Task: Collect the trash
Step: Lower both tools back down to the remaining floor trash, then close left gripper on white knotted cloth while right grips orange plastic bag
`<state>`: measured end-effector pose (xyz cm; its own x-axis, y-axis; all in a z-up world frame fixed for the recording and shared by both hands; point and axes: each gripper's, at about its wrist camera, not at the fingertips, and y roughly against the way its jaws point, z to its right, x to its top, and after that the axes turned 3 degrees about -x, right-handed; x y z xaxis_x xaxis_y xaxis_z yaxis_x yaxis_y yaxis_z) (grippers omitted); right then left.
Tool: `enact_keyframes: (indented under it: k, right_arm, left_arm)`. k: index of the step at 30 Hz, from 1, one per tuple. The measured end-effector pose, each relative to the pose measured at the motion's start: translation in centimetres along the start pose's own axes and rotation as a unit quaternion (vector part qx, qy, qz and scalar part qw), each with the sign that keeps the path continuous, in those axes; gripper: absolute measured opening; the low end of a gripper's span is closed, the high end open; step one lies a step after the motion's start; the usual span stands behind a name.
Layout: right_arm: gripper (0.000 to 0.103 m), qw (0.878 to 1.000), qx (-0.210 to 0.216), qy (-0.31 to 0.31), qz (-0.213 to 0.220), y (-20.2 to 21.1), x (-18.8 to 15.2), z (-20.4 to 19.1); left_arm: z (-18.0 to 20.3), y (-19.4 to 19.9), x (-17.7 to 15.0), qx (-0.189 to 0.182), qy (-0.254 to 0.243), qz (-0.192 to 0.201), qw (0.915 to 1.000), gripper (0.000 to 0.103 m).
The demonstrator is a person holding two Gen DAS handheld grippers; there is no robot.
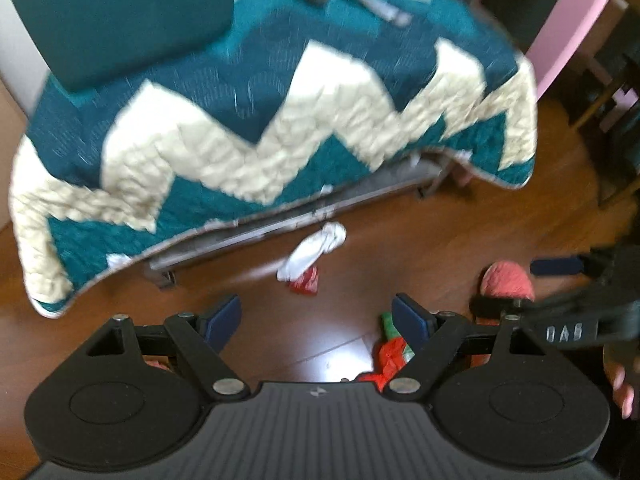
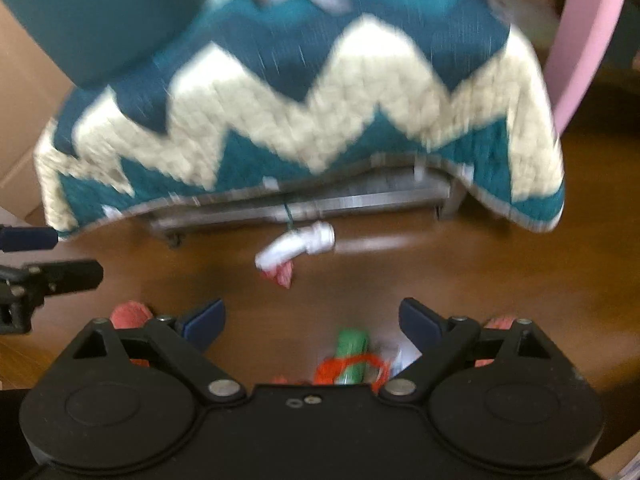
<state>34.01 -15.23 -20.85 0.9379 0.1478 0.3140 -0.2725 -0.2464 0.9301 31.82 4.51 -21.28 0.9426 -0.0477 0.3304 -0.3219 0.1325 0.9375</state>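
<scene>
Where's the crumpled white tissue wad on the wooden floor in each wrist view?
Left wrist: crumpled white tissue wad, centre, on a red wrapper, below the bed frame.
Right wrist: tissue wad, centre, slightly left.
Shared landmark: teal-and-cream zigzag quilt hanging above it.

quilt (image 1: 248, 132): teal, cream zigzag, draped | floor (image 1: 480, 216): brown wood | pink slipper (image 1: 506, 280)

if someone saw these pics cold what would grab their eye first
The teal quilt with its cream zigzag fills the upper half of both views, draped over a low metal frame. On the wooden floor just in front of it lies a crumpled white piece over a red wrapper. Nearer, a red and green bundle of trash sits between the open fingers of the right gripper.
</scene>
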Motion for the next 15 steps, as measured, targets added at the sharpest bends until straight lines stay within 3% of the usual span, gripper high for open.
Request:
enact_keyframes:
  k: [3, 8, 15]
  right_arm:
    - [0.094, 0.999, -0.005, -0.016, -0.044, -3.8, -1.6, -0.1]
    - [0.092, 0.993, -0.011, -0.039, -0.110, -9.4, -4.9, -1.4]
    - [0.087, 0.985, 0.017, 0.047, -0.164, -15.4, -8.9, -5.2]
  left_arm:
    - [-0.8, -3.8, 0.2, 0.003, -0.004, -0.031, 0.9995, 0.082]
    - [-2.0, -9.0, 0.6, 0.006, -0.014, -0.044, 0.9989, 0.082]
    - [-3.7, -15.3, 1.0, 0.011, -0.023, -0.042, 0.9988, 0.082]
